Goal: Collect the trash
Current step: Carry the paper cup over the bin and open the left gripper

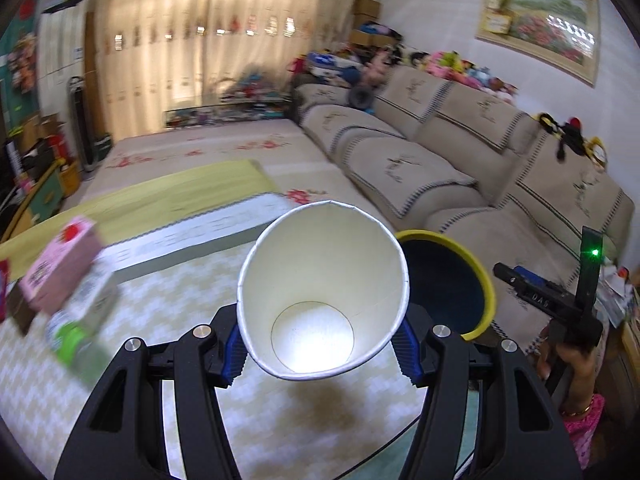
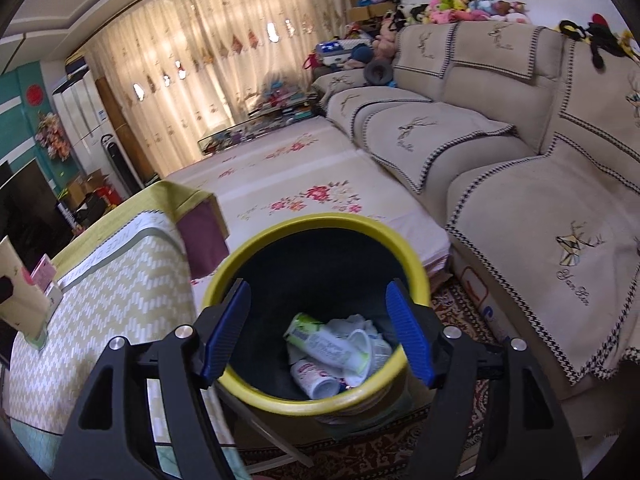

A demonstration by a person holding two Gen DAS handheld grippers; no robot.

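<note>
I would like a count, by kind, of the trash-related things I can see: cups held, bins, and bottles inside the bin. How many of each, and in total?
Paper cup, held in the left gripper jaws: 1
Yellow-rimmed bin: 1
Plastic bottles in the bin: 2
Total: 4
Crumpled white paper also lies in the bin; its pieces cannot be counted.

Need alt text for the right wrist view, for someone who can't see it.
The right gripper, open and empty, hangs over a yellow-rimmed bin holding bottles and tissue. A table stands left of the bin and a beige sofa to the right.
</note>
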